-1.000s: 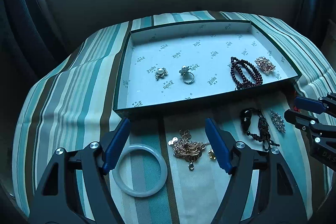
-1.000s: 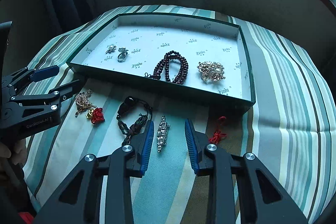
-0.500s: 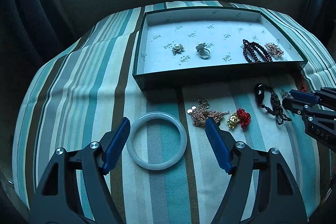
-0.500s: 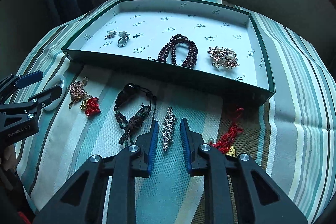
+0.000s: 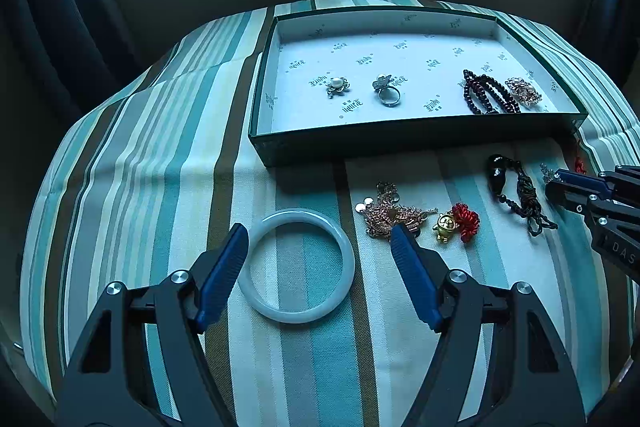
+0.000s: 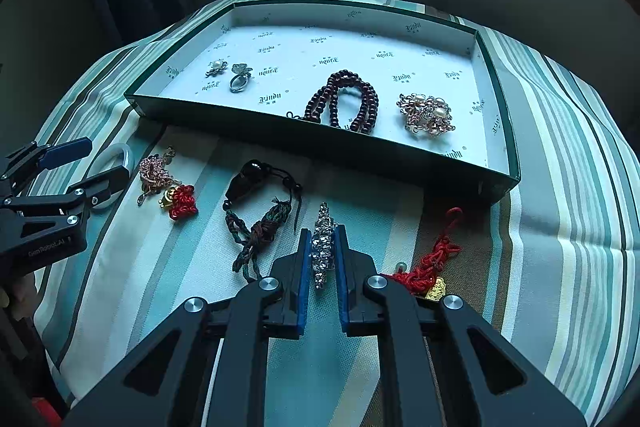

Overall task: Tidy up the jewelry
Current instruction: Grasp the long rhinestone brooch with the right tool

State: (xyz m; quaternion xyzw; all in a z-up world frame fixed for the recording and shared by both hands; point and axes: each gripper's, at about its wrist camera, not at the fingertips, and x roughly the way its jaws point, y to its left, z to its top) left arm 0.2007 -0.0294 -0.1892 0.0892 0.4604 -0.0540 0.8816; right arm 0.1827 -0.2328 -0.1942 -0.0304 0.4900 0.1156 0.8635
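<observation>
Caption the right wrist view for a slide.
Right gripper shut on the rhinestone brooch, near the jewelry box.

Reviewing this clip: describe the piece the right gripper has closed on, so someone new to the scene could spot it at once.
Start at the green tray on the striped cloth, then look at the loose pieces lying in front of its near wall. The right gripper, whose jaws have just been closing, is shut on the rhinestone brooch. It is a narrow silver sparkling bar, unlike the dark braided cord bracelet and red knotted charm on either side of it.

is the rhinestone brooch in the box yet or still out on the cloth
Out. The rhinestone brooch lies on the striped cloth in front of the box, with the right tongs shut on it.
</observation>
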